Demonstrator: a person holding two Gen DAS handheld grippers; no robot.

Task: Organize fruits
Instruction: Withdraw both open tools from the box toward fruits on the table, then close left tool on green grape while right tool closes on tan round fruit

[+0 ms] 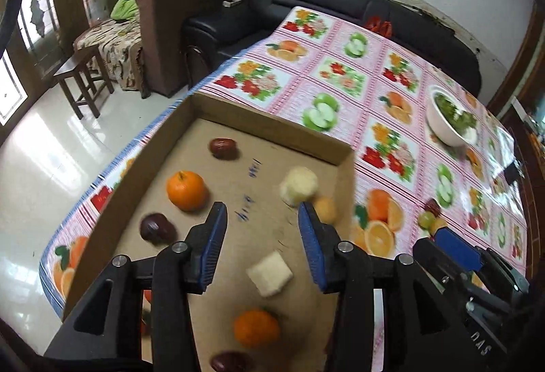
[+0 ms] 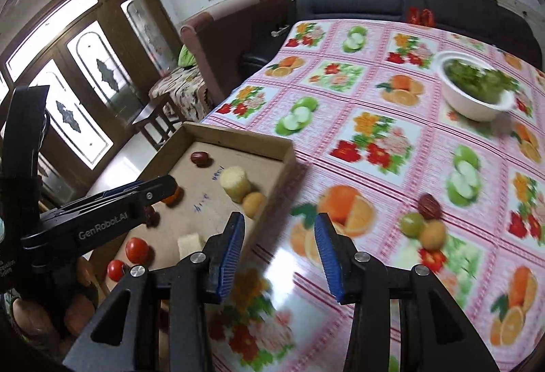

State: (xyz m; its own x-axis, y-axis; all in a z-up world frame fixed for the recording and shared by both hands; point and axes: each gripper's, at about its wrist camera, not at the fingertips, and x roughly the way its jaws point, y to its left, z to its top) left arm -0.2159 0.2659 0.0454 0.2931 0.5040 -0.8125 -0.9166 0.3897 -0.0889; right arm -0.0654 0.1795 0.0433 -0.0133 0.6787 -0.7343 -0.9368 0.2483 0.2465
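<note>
Left gripper [image 1: 262, 213] hovering over cardboard box [image 1: 272, 125], jaws parted, nothing between them. Inside box: orange [image 1: 186, 190] at ten o'clock of the gripper, peeled pale cylinder [image 1: 299, 185] at one o'clock, pale cube [image 1: 269, 273] below. Right gripper [image 2: 279, 225] above patterned surface [image 2: 374, 120], jaws apart, empty. At three o'clock of it, still outside the box: green fruit [image 2: 412, 224], brown fruit [image 2: 432, 235], dark red date [image 2: 430, 201], clustered close. White bowl [image 2: 473, 103] of greens at one o'clock.
</note>
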